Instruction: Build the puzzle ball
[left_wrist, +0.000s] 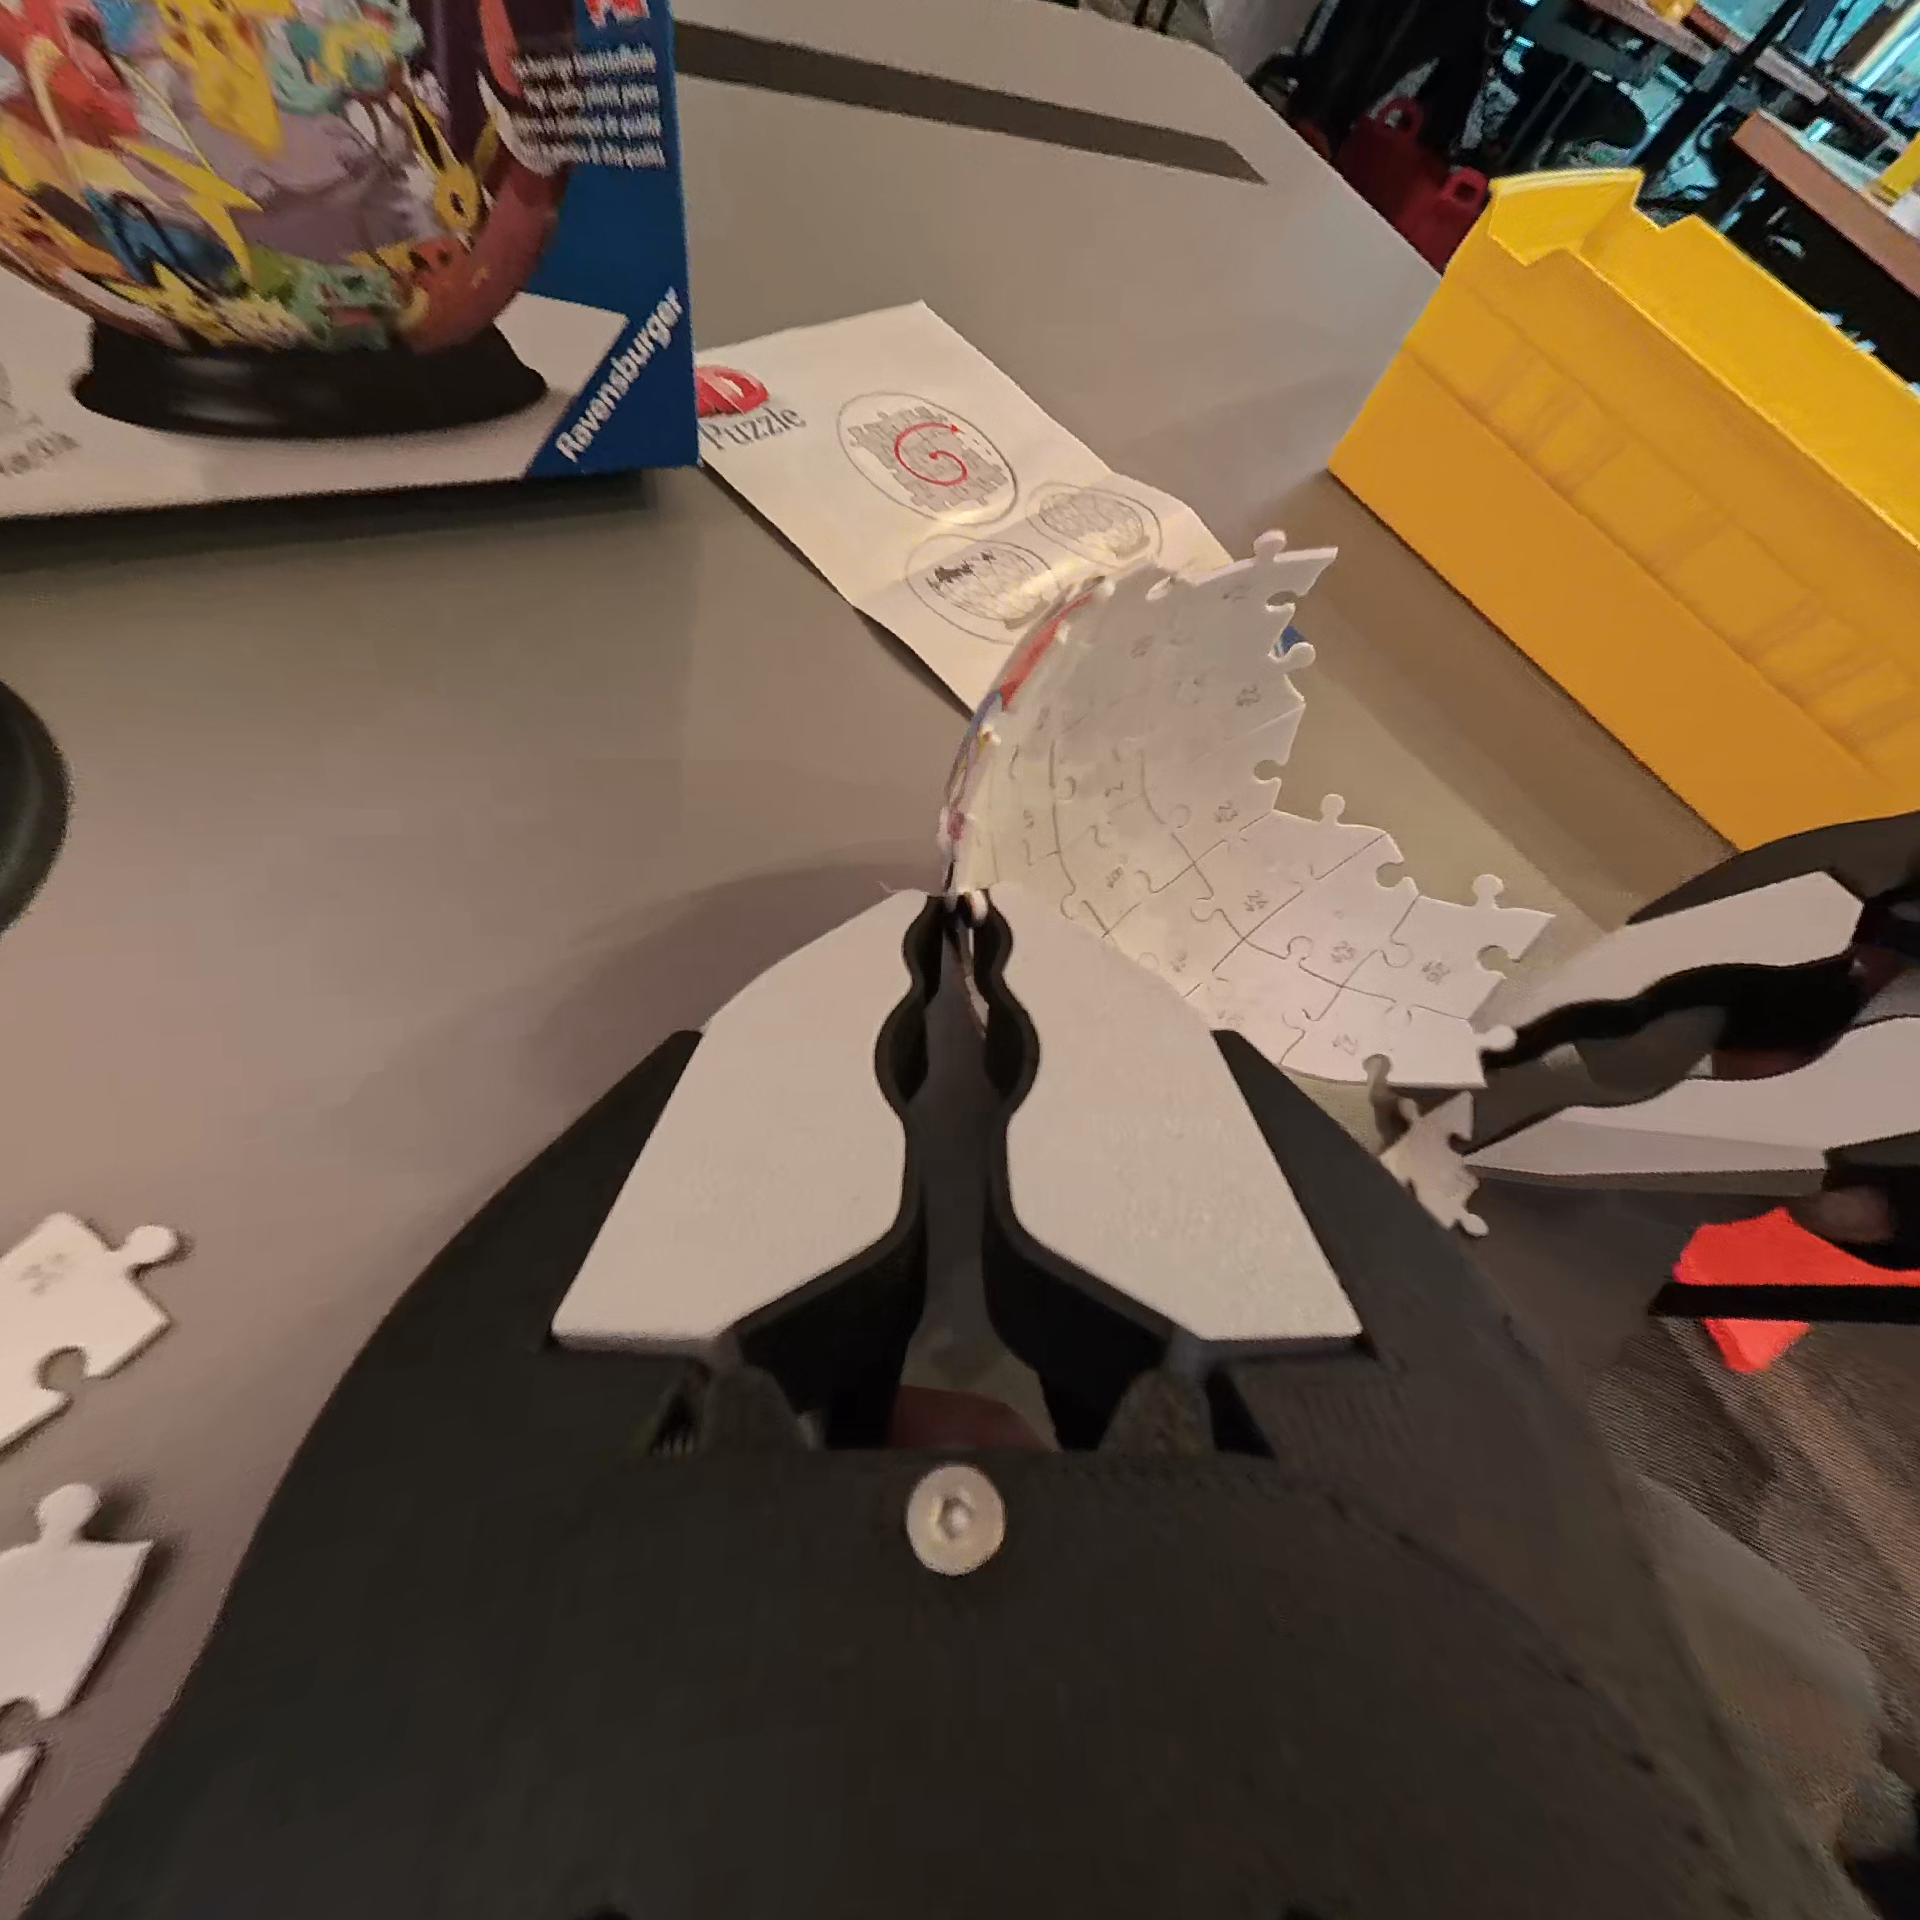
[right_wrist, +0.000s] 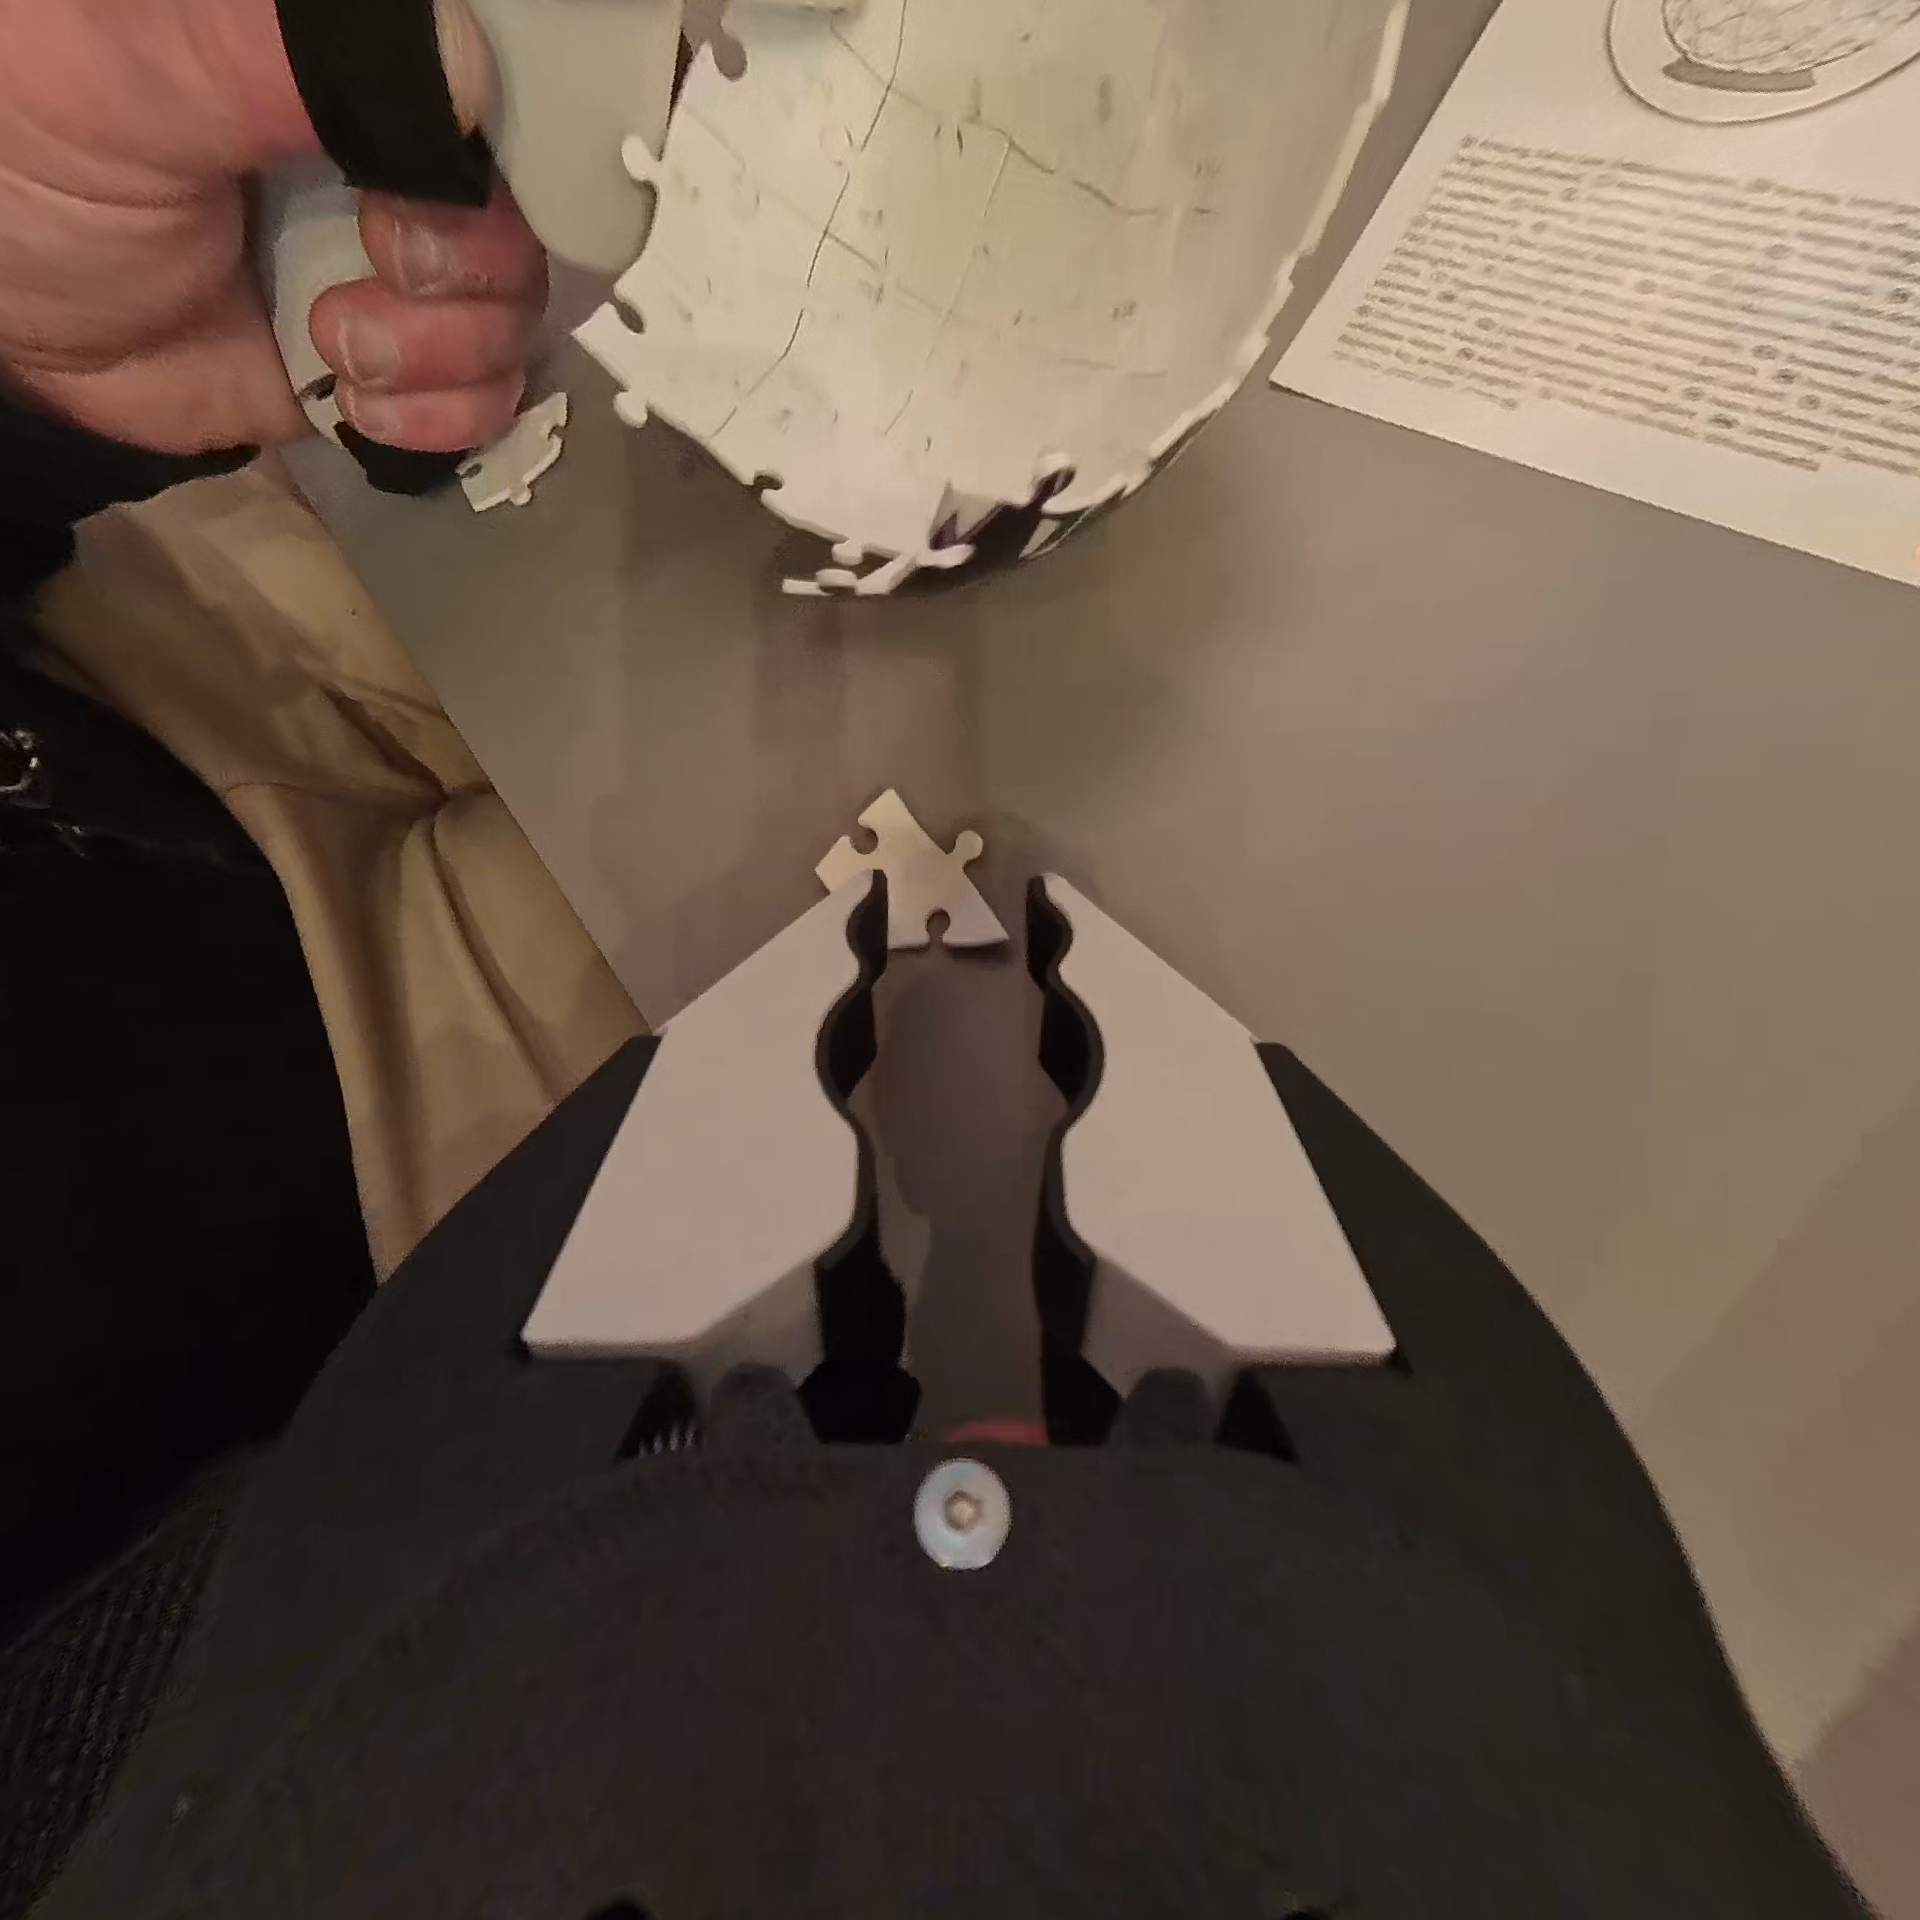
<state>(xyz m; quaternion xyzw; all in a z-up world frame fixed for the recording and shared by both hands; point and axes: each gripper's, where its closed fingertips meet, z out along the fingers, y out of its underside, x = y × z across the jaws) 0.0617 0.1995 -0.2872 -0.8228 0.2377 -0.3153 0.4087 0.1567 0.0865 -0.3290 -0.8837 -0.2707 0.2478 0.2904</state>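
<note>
Up front in the left wrist view, the left claw (left_wrist: 961, 914) has its jaws pressed together on the lower edge of the partly built puzzle ball (left_wrist: 1195, 821), a curved shell of joined pieces whose white inner side faces the camera, with a sliver of coloured print showing along its left rim. The shell is held up above the grey surface (left_wrist: 468, 779). At the right edge the right claw (left_wrist: 1481, 1101) reaches in, with a single loose piece (left_wrist: 1439, 1158) at its tips just below the shell's rim. Behind lie a folded instruction sheet (left_wrist: 935, 457), the puzzle box (left_wrist: 312, 239) standing at the upper left, and a yellow bin (left_wrist: 1683, 499) at the right. Several white spare pieces (left_wrist: 73, 1309) lie at the left edge.

Over in the right wrist view, the right claw (right_wrist: 956, 894) has its jaws apart, with the loose piece (right_wrist: 914, 883) lying between the tips and against the left finger; whether it is gripped I cannot tell. Above it hangs the puzzle ball (right_wrist: 935, 260), white side toward the camera, dark print along its lower rim. A hand (right_wrist: 208, 229) at the upper left holds the other tool's handle, and another small piece (right_wrist: 520, 457) sits just below it. The instruction sheet (right_wrist: 1662, 260) lies at the upper right.
</note>
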